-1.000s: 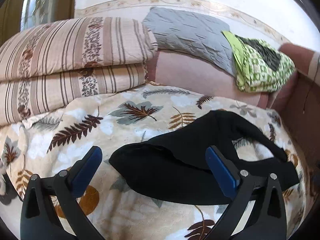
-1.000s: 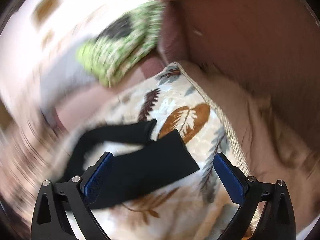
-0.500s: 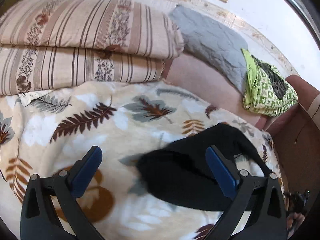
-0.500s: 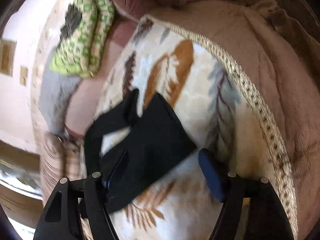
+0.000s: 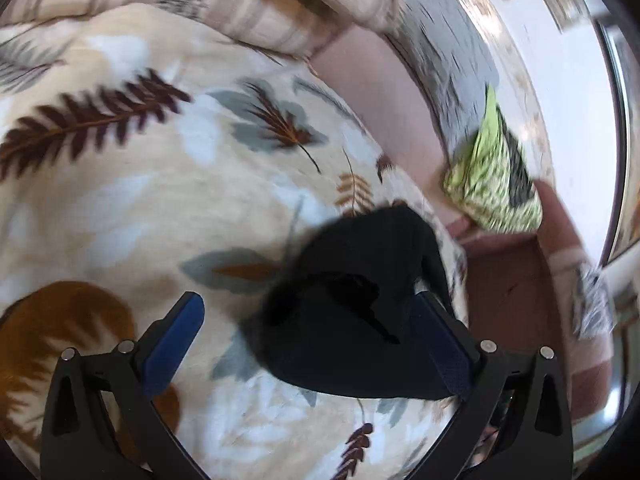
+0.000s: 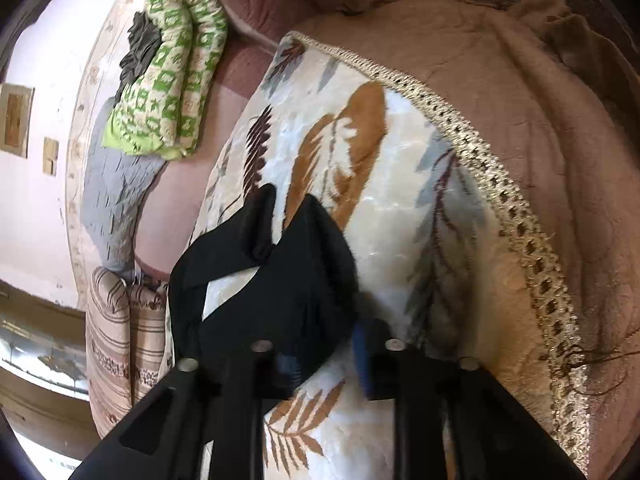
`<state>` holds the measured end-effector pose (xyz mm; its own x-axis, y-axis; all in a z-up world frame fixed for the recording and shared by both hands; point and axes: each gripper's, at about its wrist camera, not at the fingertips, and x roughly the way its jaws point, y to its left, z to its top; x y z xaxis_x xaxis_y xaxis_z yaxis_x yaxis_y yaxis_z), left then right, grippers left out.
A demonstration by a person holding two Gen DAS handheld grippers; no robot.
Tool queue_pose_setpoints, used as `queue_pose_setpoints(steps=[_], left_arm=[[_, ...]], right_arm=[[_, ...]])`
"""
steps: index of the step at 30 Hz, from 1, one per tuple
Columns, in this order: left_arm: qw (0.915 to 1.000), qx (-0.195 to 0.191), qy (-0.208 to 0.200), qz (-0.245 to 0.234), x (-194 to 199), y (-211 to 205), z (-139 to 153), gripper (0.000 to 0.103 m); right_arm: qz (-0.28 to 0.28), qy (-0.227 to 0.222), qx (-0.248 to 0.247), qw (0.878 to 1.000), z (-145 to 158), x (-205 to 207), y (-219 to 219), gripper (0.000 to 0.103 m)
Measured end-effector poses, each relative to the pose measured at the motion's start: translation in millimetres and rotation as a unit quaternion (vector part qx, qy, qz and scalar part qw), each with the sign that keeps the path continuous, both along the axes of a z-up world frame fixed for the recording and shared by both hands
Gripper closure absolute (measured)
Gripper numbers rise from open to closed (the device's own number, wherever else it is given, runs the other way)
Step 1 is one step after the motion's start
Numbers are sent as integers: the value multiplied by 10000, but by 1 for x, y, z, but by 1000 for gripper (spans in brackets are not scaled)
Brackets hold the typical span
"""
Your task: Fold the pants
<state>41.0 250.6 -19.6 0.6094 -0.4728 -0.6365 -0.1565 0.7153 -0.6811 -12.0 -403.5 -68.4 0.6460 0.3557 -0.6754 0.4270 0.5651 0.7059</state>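
1. Black pants [image 5: 352,320] lie rumpled on a bed, on top of a cream blanket [image 5: 160,184] printed with brown and grey leaves. They sit near the blanket's braided edge, with the legs trailing toward the far pillows.
2. The right gripper [image 6: 320,344] has just been closing, and its blue pads now stand narrow with a corner of the black fabric caught between them. This looks like a pinch taken to lift that end for a fold.
3. The left gripper [image 5: 308,336] is wide open and angled down over the other end of the pants. One pad sits at the fabric's edge, the other well clear over bare blanket; nothing is held.
4. A green patterned bundle [image 6: 168,72] and striped bedding [image 6: 120,332] lie near the wall, out of the way.
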Motion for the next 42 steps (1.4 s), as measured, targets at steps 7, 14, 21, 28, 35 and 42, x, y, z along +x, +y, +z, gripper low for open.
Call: queue_pose_setpoints(steps=[7, 14, 21, 28, 35, 42], left_arm=[[9988, 263, 136, -402, 15, -23, -7, 44], [9982, 361, 418, -224, 9, -15, -22, 100], [9992, 254, 193, -236, -62, 14, 3, 100], [9968, 675, 396, 145, -111, 57, -10, 99], [9709, 2180, 115, 981, -123, 68, 21, 64], [9904, 1273, -471, -256, -118, 34, 68, 43]], right_arm=[[70, -41, 57, 10000, -2, 6, 7, 81], [55, -58, 20, 10000, -5, 9, 9, 100], [413, 97, 35, 9991, 5, -18, 13, 100], [1296, 379, -33, 9908, 4, -38, 38, 98], [105, 287, -1570, 9871, 38, -47, 18, 91], [620, -280, -2197, 9732, 66, -23, 65, 75]])
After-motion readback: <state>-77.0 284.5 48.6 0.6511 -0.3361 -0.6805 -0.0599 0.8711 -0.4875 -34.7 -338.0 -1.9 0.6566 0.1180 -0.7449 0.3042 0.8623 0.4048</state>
